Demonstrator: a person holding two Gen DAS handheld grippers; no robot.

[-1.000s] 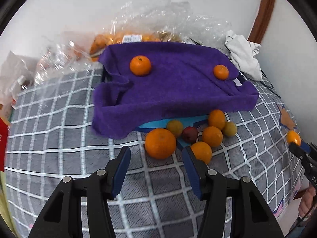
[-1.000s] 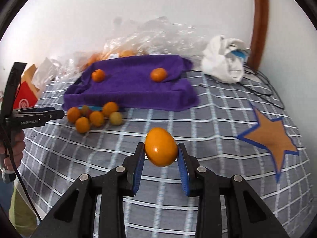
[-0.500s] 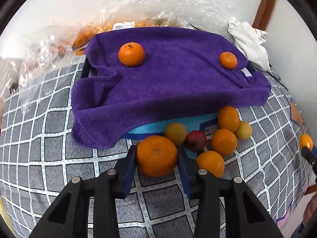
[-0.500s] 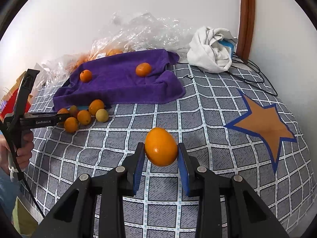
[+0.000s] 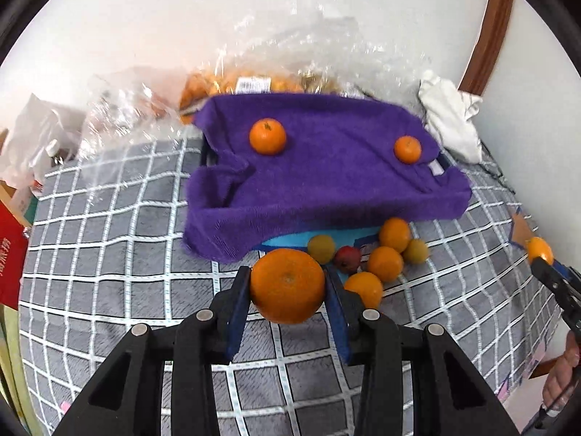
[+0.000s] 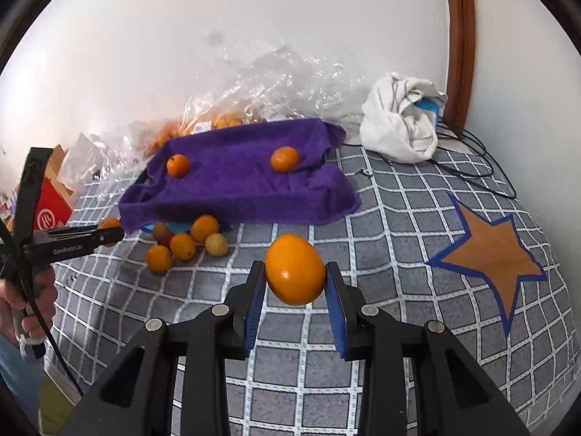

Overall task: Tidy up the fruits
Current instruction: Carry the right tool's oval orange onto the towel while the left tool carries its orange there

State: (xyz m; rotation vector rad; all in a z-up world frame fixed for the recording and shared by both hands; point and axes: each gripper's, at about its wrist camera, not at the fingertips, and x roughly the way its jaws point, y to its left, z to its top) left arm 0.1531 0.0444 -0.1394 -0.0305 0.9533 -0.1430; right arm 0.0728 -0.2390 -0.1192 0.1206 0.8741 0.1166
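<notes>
My left gripper [image 5: 288, 287] is shut on a large orange [image 5: 287, 285] and holds it above the checked cloth, just in front of a pile of small fruits [image 5: 385, 263]. My right gripper [image 6: 295, 283] is shut on an oval orange [image 6: 295, 269] above the cloth; it also shows at the right edge of the left wrist view [image 5: 540, 250]. A purple towel [image 5: 326, 174] covers a tray and carries two oranges, one at the left [image 5: 267, 136] and one at the right [image 5: 407, 149]. The left gripper shows in the right wrist view [image 6: 105, 234].
Clear plastic bags with more oranges [image 5: 254, 83] lie behind the towel by the wall. A white cloth bundle [image 6: 399, 120] and black cables [image 6: 468, 152] sit at the back right. A red box [image 6: 51, 207] stands at the left. An orange star [image 6: 490, 258] marks the cloth.
My left gripper moved forward, closed on the large orange and lifted it off the cloth. My right gripper kept holding its orange and rose a little.
</notes>
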